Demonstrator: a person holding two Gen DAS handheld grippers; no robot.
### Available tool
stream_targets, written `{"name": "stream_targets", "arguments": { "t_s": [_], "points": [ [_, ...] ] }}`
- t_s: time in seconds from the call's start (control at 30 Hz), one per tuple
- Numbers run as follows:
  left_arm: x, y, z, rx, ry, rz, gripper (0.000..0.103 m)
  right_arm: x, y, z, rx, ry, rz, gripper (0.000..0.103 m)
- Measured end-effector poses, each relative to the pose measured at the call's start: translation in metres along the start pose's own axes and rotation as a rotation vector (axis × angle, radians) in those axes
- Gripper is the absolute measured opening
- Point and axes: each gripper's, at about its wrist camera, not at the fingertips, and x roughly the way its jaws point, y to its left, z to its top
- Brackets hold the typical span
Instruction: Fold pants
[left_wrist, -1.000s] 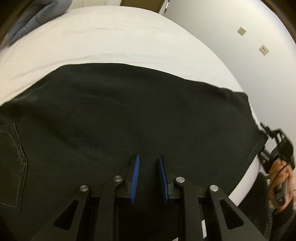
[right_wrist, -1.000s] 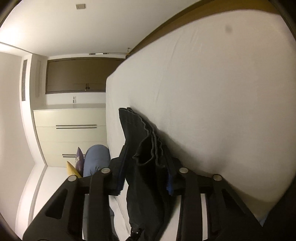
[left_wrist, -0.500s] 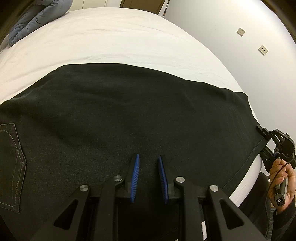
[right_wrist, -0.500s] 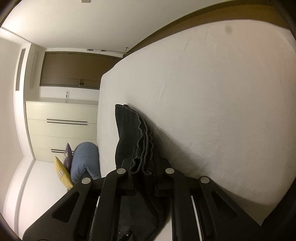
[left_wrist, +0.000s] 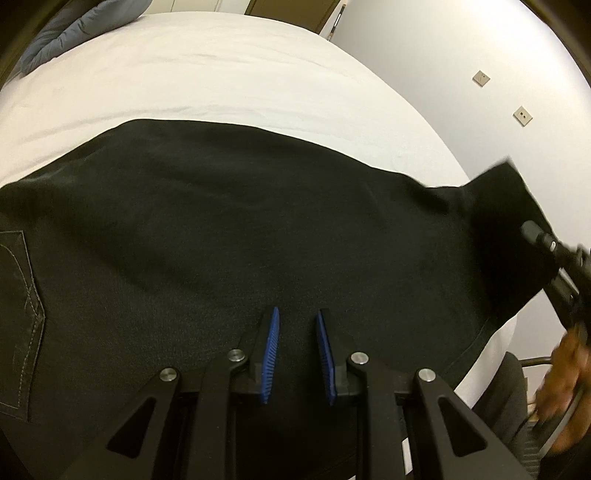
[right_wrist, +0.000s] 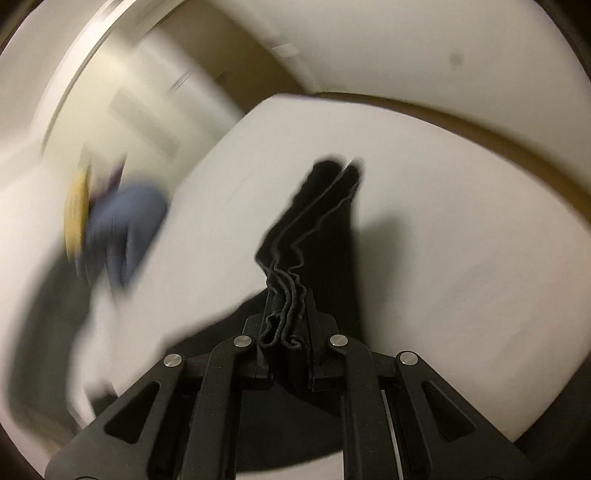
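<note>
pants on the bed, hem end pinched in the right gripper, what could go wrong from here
1. The right gripper pinches only the bunched hem edges of the pants; one layer could slip out mid-lift, leaving the fold uneven.
2. The left gripper sits over the mid-leg with a gap between its pads and no cloth visibly gripped; the fabric may drag across the bed rather than crease.
3. The pants' near edge hangs past the mattress, so they might slide off.

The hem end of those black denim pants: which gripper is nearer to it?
Right. The right gripper is shut on the bunched hem, lifting it; the left gripper hovers over the black denim pants mid-leg.
</note>
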Motion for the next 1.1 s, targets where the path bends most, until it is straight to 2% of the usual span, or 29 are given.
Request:
{"name": "stream_targets", "arguments": {
  "t_s": [0.07, 0.1, 0.13, 0.17, 0.2, 0.23, 0.27, 0.3, 0.47, 0.67, 0.8, 0.87, 0.93, 0.97, 1.0, 1.03, 1.07, 1.1],
  "points": [
    [-0.001, 0.003, 0.001, -0.018, 0.0, -0.022, 0.026, 0.02, 0.045, -0.028, -0.192, 0.086, -0.024, 0.01],
    [-0.002, 0.005, 0.002, -0.029, 0.003, -0.043, 0.033, 0.04, 0.065, -0.05, -0.312, 0.154, -0.067, 0.01],
    [-0.003, 0.005, 0.003, -0.038, 0.006, -0.066, 0.037, 0.053, 0.074, -0.066, -0.378, 0.198, -0.103, 0.01],
    [-0.005, 0.005, 0.005, -0.046, 0.009, -0.087, 0.048, 0.069, 0.078, -0.083, -0.421, 0.247, -0.14, 0.01],
    [-0.007, 0.004, 0.006, -0.05, 0.008, -0.097, 0.064, 0.075, 0.078, -0.09, -0.425, 0.262, -0.156, 0.01],
    [-0.01, 0.002, 0.008, -0.05, 0.001, -0.1, 0.072, 0.076, 0.077, -0.096, -0.43, 0.246, -0.173, 0.01],
    [-0.013, 0.0, 0.009, -0.051, -0.01, -0.103, 0.088, 0.073, 0.077, -0.097, -0.441, 0.235, -0.174, 0.01],
    [-0.014, -0.001, 0.01, -0.058, -0.021, -0.113, 0.098, 0.072, 0.078, -0.096, -0.444, 0.232, -0.174, 0.01],
    [-0.013, -0.005, 0.022, -0.149, -0.005, -0.255, 0.1, 0.047, 0.09, -0.093, -0.499, 0.151, -0.182, 0.01],
    [-0.005, 0.002, 0.039, -0.257, 0.045, -0.399, 0.1, 0.005, 0.129, -0.103, -0.596, 0.07, -0.206, 0.01],
    [-0.001, 0.017, 0.051, -0.335, 0.06, -0.432, 0.101, -0.008, 0.157, -0.121, -0.689, 0.061, -0.198, 0.01],
    [-0.006, 0.024, 0.055, -0.339, 0.05, -0.417, 0.101, -0.011, 0.167, -0.132, -0.737, 0.061, -0.195, 0.01],
    [-0.009, 0.03, 0.059, -0.325, 0.049, -0.394, 0.097, -0.014, 0.175, -0.141, -0.748, 0.081, -0.171, 0.01],
    [-0.01, 0.034, 0.06, -0.325, 0.054, -0.387, 0.082, -0.017, 0.178, -0.143, -0.751, 0.084, -0.161, 0.01],
    [-0.009, 0.037, 0.061, -0.325, 0.064, -0.396, 0.06, -0.019, 0.181, -0.147, -0.76, 0.086, -0.153, 0.01],
    [-0.008, 0.041, 0.063, -0.326, 0.082, -0.402, 0.049, -0.021, 0.187, -0.152, -0.771, 0.088, -0.145, 0.01],
    [-0.007, 0.046, 0.065, -0.324, 0.098, -0.393, 0.028, -0.023, 0.191, -0.155, -0.775, 0.09, -0.137, 0.01],
    [-0.007, 0.05, 0.067, -0.318, 0.108, -0.378, 0.014, -0.026, 0.195, -0.159, -0.778, 0.093, -0.125, 0.01]
  ]
}}
